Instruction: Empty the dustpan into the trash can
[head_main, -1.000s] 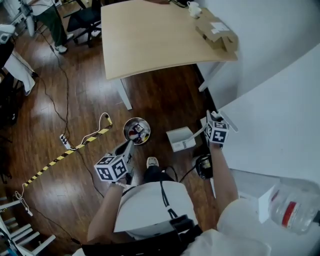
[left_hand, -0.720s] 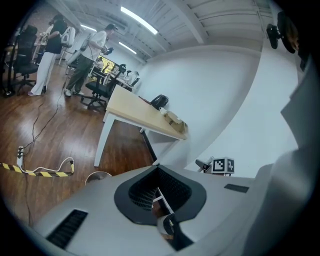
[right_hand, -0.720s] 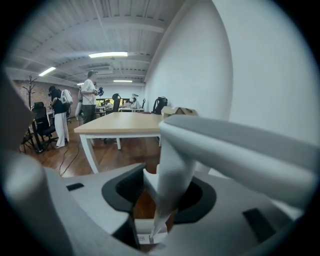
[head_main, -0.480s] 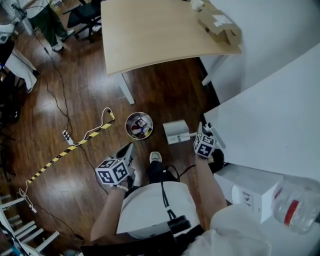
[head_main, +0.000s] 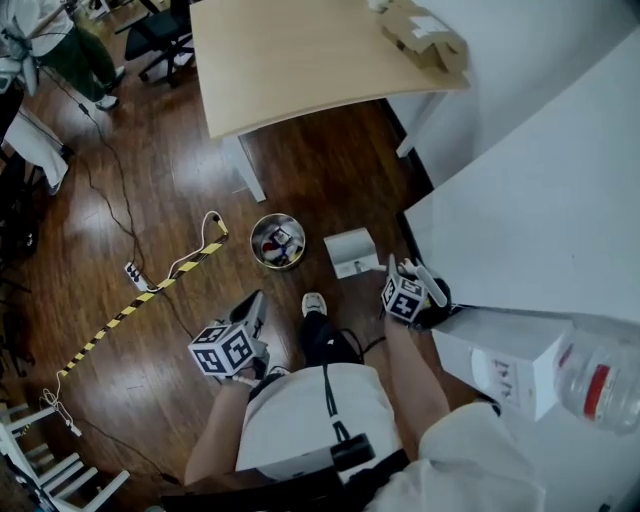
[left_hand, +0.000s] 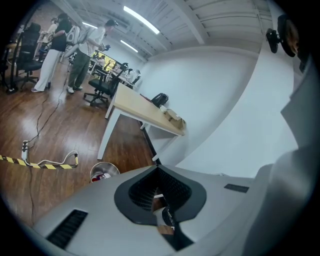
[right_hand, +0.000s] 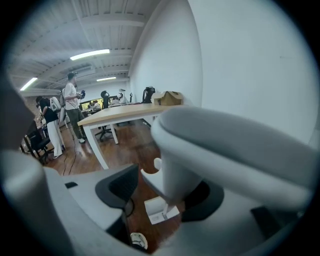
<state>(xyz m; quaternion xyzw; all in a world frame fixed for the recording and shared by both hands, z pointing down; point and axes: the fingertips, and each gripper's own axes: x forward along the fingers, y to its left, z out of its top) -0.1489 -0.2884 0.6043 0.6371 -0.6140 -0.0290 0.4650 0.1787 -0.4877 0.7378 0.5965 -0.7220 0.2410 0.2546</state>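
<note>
White dustpan (head_main: 350, 250) is stood beside the trash can (head_main: 254, 245). The right claw (right_hand: 162, 192), just opened wide about its handle (right_hand: 172, 170), is best withdrawn squarely. The left claw (left_hand: 156, 172) is shut, empty.

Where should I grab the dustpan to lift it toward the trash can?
Take the handle, not the pan. The dustpan sits flat on the floor beside the trash can, and its handle rises toward you, between the right claw's jaws, which have just been opening around it. Close from above, on the handle's upper end.
</note>
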